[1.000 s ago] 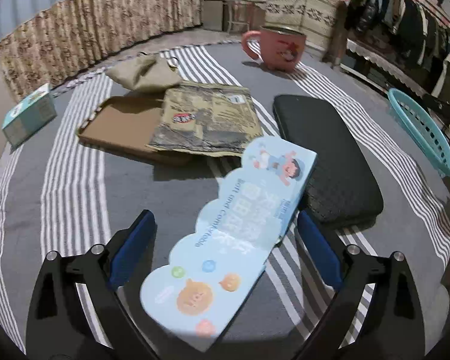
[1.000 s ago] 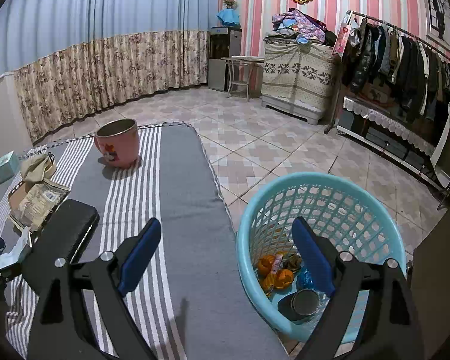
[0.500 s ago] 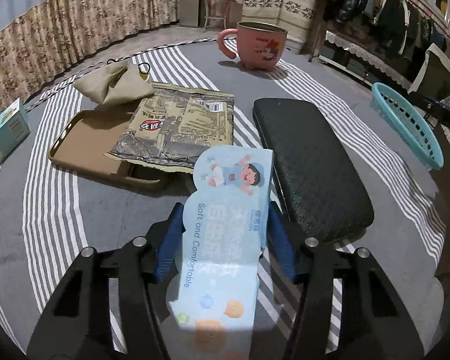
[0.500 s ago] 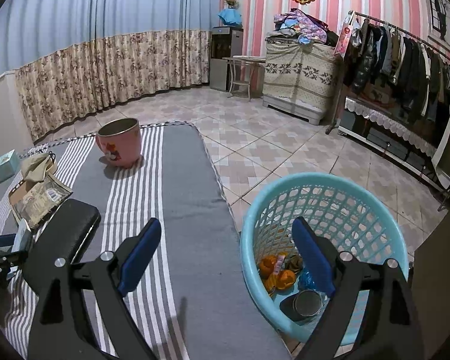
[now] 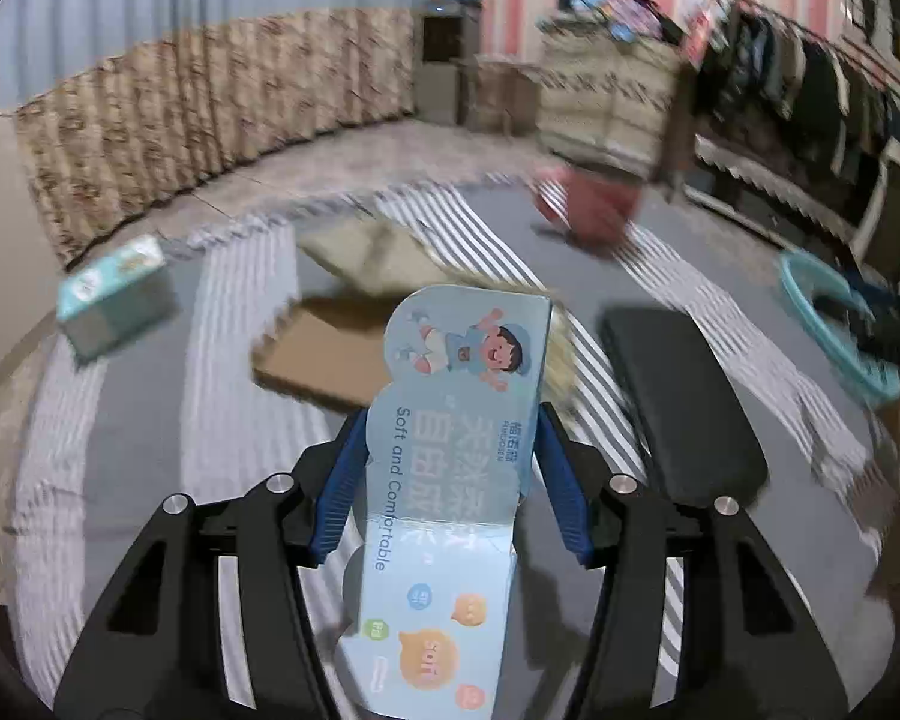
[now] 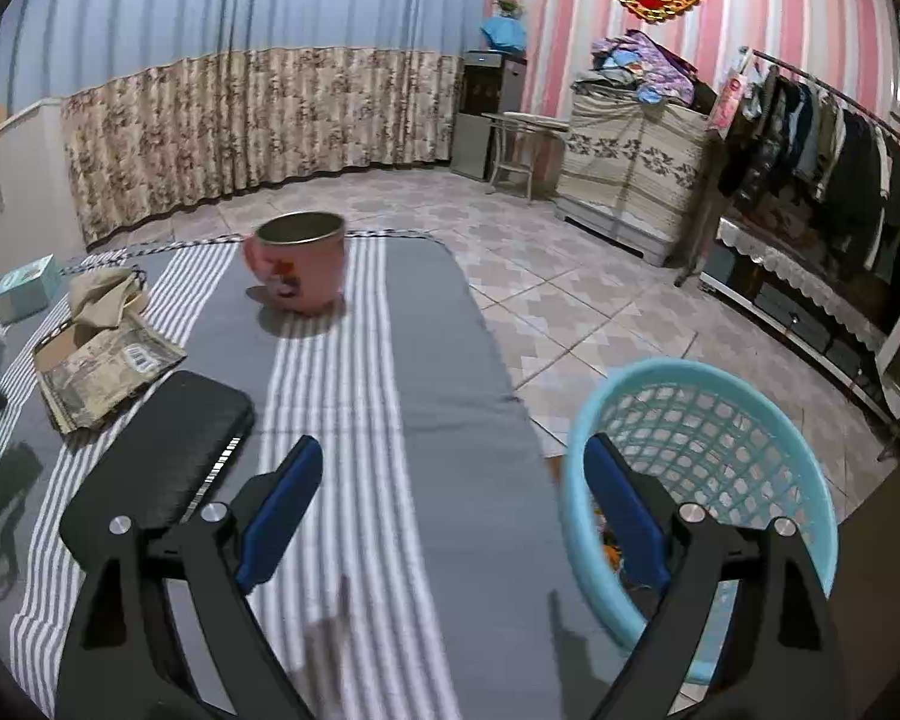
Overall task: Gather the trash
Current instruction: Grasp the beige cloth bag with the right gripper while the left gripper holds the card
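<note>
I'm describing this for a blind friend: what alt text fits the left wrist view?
Two blue-padded jaws of the left gripper clamp a pale blue card printed with a cartoon child, lifted over a grey striped cloth. Behind, blurred: a brown tray, black pad, pink mug and small box.

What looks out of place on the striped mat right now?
A crumpled snack wrapper lies askew across an opened cardboard piece, overhanging it beside the black pad. The left tongs grip a folded blue packaging card, creased across its middle. Nothing looks spilled.
</note>
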The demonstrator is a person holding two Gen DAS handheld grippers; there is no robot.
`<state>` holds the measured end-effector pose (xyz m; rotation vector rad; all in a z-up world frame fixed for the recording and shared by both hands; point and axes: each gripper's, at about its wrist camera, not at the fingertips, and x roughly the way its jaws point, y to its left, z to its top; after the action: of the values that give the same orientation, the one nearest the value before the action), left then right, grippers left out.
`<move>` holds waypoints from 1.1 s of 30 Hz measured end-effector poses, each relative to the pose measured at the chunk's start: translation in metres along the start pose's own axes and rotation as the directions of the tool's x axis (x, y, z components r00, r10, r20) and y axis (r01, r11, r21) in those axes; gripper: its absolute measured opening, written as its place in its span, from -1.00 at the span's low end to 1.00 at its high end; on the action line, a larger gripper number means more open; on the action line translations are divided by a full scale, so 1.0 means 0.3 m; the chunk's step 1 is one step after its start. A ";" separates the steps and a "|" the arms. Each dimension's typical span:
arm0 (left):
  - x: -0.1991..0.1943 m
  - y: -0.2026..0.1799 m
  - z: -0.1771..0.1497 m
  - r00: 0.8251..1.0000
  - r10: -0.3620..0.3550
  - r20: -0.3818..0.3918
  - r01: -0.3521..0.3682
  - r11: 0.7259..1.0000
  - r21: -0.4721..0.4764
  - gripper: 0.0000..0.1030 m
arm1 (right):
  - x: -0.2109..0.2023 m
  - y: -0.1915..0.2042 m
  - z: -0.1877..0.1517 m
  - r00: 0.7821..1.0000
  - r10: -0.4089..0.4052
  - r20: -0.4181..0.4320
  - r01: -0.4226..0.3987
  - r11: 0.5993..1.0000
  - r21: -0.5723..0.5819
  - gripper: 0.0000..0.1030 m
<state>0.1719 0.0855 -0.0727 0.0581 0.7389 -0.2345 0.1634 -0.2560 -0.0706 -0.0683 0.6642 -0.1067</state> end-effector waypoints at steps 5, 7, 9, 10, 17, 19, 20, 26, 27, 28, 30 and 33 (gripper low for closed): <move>-0.019 0.117 0.088 0.992 0.087 0.094 -0.083 0.995 -0.052 0.06 | 0.018 0.080 0.006 0.999 0.034 -0.005 -0.034 0.999 0.001 0.69; -0.024 0.154 0.118 0.985 0.116 0.127 -0.109 0.992 -0.064 0.06 | 0.031 0.131 0.017 0.998 0.056 -0.008 -0.056 0.998 0.004 0.69; -0.032 0.191 0.157 0.973 0.151 0.173 -0.141 0.987 -0.072 0.06 | 0.042 0.179 0.035 0.997 0.076 -0.012 -0.076 0.997 -0.004 0.69; -0.035 0.208 0.171 0.970 0.156 0.188 -0.144 0.987 -0.078 0.06 | 0.045 0.203 0.041 0.997 0.083 -0.012 -0.083 0.997 -0.009 0.69; 0.011 0.333 0.241 0.936 0.251 0.247 -0.228 0.967 -0.117 0.06 | 0.077 0.420 0.132 0.984 0.178 -0.024 -0.179 0.982 -0.058 0.69; 0.035 0.378 0.244 0.933 0.268 0.242 -0.239 0.961 -0.141 0.06 | 0.087 0.470 0.157 0.980 0.196 -0.030 -0.198 0.978 -0.066 0.69; 0.043 0.397 0.239 0.932 0.273 0.237 -0.243 0.958 -0.152 0.06 | 0.095 0.510 0.172 0.978 0.207 -0.032 -0.209 0.975 -0.075 0.69; 0.050 0.475 0.235 0.923 0.291 0.251 -0.250 0.951 -0.184 0.06 | 0.154 0.718 0.219 0.966 0.255 -0.050 -0.259 0.958 -0.120 0.69; 0.060 0.487 0.235 0.927 0.283 0.245 -0.241 0.952 -0.188 0.06 | 0.165 0.743 0.222 0.965 0.258 -0.053 -0.263 0.957 -0.122 0.69; 0.070 0.494 0.234 0.929 0.284 0.238 -0.241 0.951 -0.191 0.06 | 0.178 0.773 0.226 0.963 0.263 -0.059 -0.268 0.955 -0.123 0.69; 0.088 0.509 0.231 0.934 0.276 0.225 -0.233 0.952 -0.200 0.06 | 0.212 0.835 0.237 0.960 0.268 -0.079 -0.276 0.953 -0.125 0.69; 0.088 0.509 0.228 0.932 0.279 0.232 -0.232 0.950 -0.211 0.06 | 0.252 0.908 0.245 0.956 0.270 -0.114 -0.284 0.950 -0.130 0.69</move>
<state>0.2716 0.2198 -0.0445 -0.0480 0.4809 0.0762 0.2890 0.0072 -0.0857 -0.1098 0.7700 0.2112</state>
